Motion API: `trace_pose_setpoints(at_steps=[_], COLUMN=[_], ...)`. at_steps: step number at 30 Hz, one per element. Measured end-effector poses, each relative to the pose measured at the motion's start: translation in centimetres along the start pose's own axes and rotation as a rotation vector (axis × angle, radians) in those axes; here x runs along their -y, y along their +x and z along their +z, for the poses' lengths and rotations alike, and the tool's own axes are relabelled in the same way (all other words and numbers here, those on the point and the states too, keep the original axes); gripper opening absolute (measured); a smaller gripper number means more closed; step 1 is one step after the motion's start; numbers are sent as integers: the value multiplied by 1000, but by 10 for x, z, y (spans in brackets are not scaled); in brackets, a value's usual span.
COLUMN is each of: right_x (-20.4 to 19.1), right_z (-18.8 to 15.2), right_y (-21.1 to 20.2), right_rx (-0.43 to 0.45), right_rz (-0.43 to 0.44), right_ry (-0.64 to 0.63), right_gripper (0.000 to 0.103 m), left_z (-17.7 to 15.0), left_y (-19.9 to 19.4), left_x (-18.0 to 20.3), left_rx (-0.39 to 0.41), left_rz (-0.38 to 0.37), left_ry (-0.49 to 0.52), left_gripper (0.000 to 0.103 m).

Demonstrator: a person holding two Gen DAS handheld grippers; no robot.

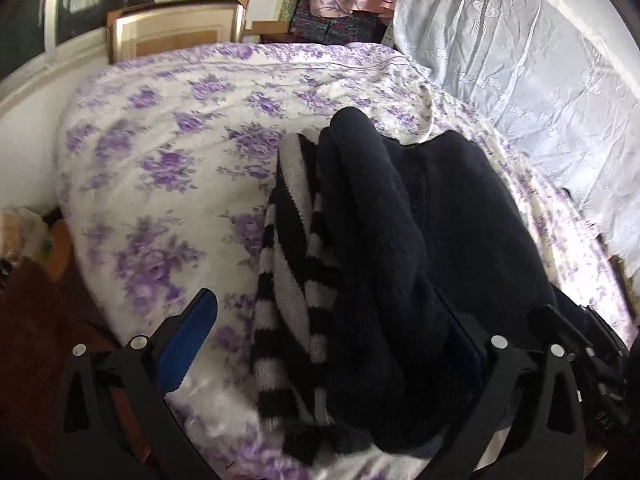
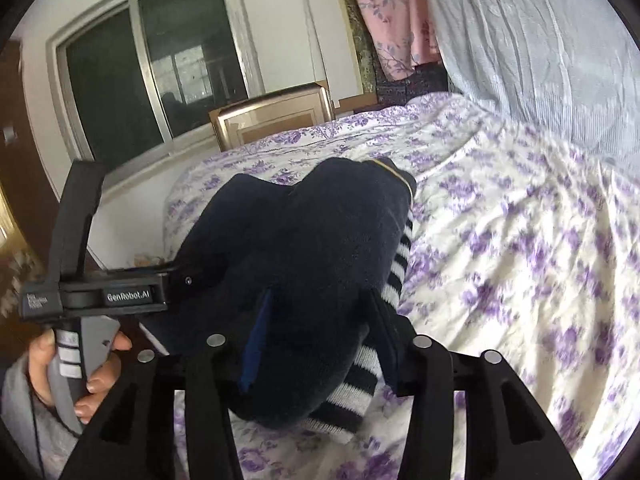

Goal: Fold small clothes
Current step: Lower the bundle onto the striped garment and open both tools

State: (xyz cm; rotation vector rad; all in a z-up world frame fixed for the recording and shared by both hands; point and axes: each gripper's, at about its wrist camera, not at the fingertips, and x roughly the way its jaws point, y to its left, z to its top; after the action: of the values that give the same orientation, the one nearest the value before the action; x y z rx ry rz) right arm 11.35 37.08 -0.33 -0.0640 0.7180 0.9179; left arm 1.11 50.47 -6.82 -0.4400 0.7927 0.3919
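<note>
A bundled dark navy garment (image 1: pixel 400 240) with a black-and-white striped part (image 1: pixel 288 248) lies on the purple-flowered bedspread (image 1: pixel 168 152). My left gripper (image 1: pixel 328 320) is wide open, its fingers either side of the bundle's near end; the right finger is pressed into the dark cloth. In the right wrist view the same navy bundle (image 2: pixel 320 240) with its striped edge (image 2: pixel 396 276) sits between my right gripper's (image 2: pixel 320 332) blue-padded fingers, which press on it. The left gripper body (image 2: pixel 108 292) and the hand holding it show at the left.
A pale blue quilt (image 1: pixel 540 60) is heaped along the right of the bed. A wooden headboard (image 2: pixel 272 112), a window (image 2: pixel 152 72) and hanging floral cloth (image 2: pixel 392 20) stand beyond. The bed's edge falls to a dark floor (image 1: pixel 32 340) at the left.
</note>
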Motion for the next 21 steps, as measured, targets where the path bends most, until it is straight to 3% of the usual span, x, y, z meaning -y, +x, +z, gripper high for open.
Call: trace_pose_setpoints(at_steps=[7,11,15,18,21], right_x=[5,7,0,-15,-35], right_z=[-28,-46,-64,-71,-72], right_y=[-51,-70,-96,-119,-147], right_rx=[47,17,29,66,127], right_rz=[-2,7,7,-2,-12], right_ry=[57,91,129,123,82], right_gripper=[58,59,68,75,86], left_z=[-39,-60,-73,-75,-77], left_y=[-65,-103,-134,-152,-162], left_x=[37,27,13,13,24], left_rx=[122,181,242,277,308], left_rz=[236,241,237,214,221], left_ry=[220,183,104,81,123], left_gripper=[98,98,98,98,98])
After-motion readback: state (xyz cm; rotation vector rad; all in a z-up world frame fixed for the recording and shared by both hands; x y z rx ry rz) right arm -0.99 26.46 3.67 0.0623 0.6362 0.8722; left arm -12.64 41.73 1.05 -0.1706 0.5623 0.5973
